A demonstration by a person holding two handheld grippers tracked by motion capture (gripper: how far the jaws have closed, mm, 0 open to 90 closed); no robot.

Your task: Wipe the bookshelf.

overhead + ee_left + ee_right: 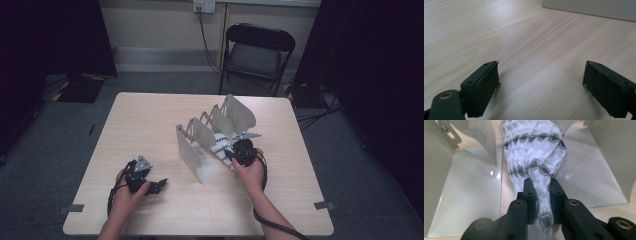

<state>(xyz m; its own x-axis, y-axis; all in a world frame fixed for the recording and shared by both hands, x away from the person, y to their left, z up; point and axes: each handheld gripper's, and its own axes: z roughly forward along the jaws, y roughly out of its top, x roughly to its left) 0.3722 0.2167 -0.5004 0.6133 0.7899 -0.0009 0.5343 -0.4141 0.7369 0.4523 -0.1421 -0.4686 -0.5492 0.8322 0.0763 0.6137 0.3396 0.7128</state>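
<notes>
A grey metal rack of upright divider plates (192, 145) stands on the wooden table (145, 125). A rolled white knitted cloth with black zigzag bands (534, 152) lies between two of the plates (464, 185). My right gripper (542, 192) is shut on the near end of that cloth, and in the high view it (239, 153) sits at the rack's near right side beside the cloth (221, 145). My left gripper (156, 187) rests low over the table's near left part. Its jaws stand wide apart with bare wood between them (541, 85).
A black folding chair (257, 52) stands beyond the table's far edge, with cables on the floor around it. A plate of the rack (594, 8) shows at the top right of the left gripper view. Grey tape marks (324, 205) sit near the front corners.
</notes>
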